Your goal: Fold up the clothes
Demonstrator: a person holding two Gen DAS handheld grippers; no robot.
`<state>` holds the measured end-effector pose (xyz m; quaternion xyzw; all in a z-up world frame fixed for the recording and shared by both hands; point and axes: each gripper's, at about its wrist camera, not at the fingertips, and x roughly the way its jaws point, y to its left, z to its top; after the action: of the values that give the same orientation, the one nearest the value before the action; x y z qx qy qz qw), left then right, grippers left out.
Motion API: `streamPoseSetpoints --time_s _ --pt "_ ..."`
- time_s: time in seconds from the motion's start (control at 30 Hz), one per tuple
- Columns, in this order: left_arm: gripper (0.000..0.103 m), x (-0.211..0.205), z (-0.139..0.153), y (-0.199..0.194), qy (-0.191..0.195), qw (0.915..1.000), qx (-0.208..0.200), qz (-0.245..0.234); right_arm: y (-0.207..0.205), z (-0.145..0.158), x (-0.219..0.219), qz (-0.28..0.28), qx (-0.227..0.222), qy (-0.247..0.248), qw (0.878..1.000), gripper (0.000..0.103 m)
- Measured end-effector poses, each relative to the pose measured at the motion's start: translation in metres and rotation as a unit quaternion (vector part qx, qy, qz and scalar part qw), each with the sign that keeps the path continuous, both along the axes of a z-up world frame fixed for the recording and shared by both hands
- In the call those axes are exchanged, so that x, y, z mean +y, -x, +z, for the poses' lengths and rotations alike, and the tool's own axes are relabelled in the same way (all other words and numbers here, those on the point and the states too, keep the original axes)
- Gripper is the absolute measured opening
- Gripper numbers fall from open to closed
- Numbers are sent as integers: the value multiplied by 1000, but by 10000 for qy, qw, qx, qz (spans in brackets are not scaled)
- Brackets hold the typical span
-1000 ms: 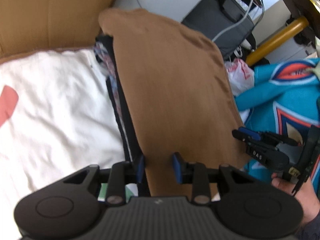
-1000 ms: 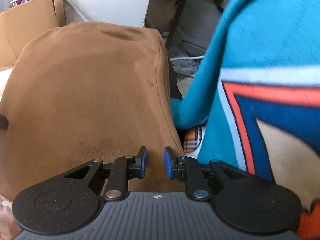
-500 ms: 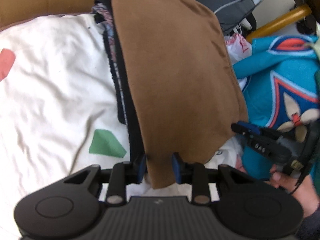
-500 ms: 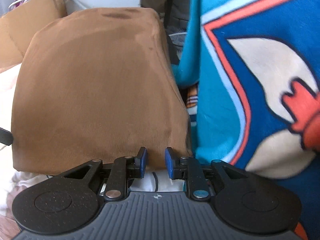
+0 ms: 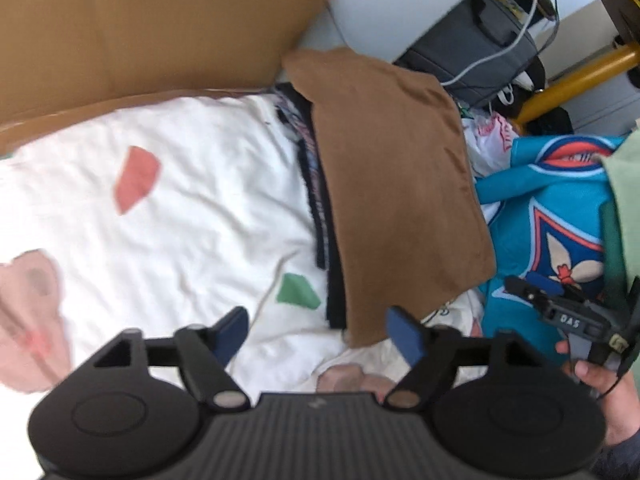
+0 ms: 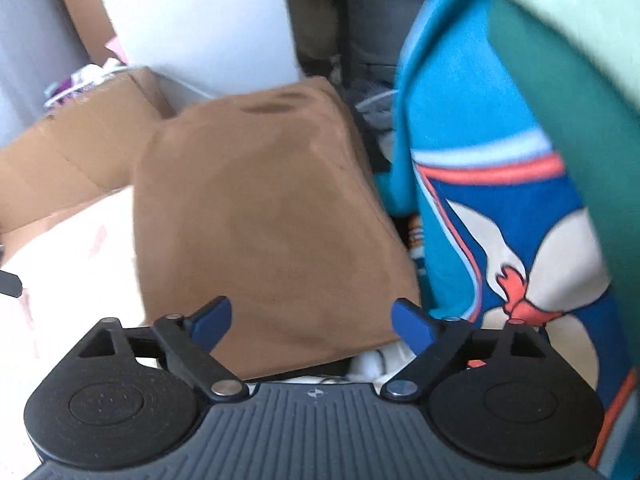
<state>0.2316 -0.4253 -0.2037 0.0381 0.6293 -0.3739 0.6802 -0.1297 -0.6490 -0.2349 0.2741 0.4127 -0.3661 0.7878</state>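
A folded brown garment (image 5: 392, 184) lies on top of a stack of dark folded clothes (image 5: 320, 216), on a white sheet (image 5: 168, 216) with coloured shapes. My left gripper (image 5: 322, 334) is open just short of the brown garment's near edge, nothing between its fingers. In the right wrist view the same brown garment (image 6: 264, 224) lies ahead, and my right gripper (image 6: 312, 324) stands open over its near edge. The right gripper also shows in the left wrist view (image 5: 532, 292), held by a hand.
A teal printed garment (image 6: 496, 216) is heaped to the right of the stack, with a green cloth (image 6: 560, 60) over it. A cardboard box (image 5: 152, 32) stands behind the sheet. Grey bags, cables and a yellow pole (image 5: 576, 76) fill the background.
Both grippers have gone from shut on the brown garment's near edge to wide open and drawn back a little. The garment now rests flat on the stack.
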Motion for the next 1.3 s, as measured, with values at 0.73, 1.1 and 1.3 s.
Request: streamPoseSetpoints --time_s 0.73,1.1,1.3 --pt "93 133 169 26 -239 9937 -642 888 -57 145 42 805 -156 -790 9935 102" --pt "96 177 228 60 -98 9887 -991 1122 -42 222 72 690 -361 -667 9947 102" --pt "101 200 252 79 86 9851 -1249 1175 -35 260 98 657 -454 -708 9943 102"
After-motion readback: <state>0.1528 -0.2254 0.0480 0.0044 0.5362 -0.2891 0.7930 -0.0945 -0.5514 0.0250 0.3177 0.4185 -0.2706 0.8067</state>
